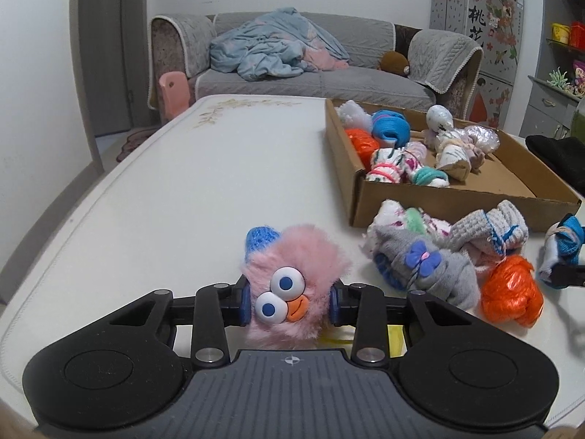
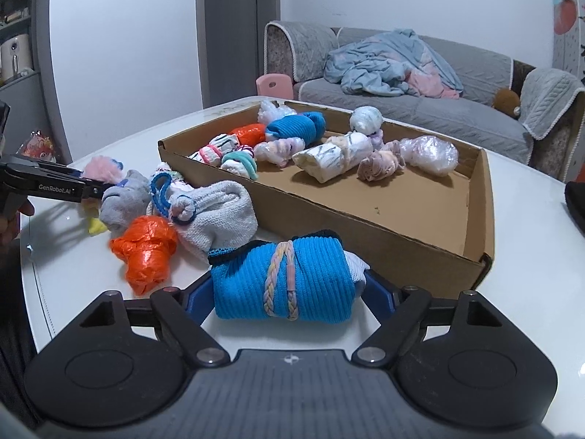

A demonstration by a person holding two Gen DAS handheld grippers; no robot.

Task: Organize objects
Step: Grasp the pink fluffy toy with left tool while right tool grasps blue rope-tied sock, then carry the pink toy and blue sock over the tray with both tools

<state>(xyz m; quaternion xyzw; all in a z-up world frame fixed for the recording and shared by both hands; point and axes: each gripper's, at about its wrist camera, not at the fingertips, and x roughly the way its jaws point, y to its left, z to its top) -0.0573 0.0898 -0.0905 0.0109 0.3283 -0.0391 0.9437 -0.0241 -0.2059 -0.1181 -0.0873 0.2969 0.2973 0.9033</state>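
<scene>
While both tools are loaded, I note: left tool pinching pink plush toy, lower centre; right tool clamping blue sock roll beside cardboard box. Both soft, light, compressible; mid-body hold best.

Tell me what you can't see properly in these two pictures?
- Yellow thing: left wrist view, mostly hidden behind the left tool and the pink fluffy toy it grips.
- Far end of the blue sock roll: right wrist view, the roll covers the right tool pads, so contact is unclear.
- Black thing beside the cardboard box: cut off by the right edge.
- Shelf items: too small and blurred.
</scene>
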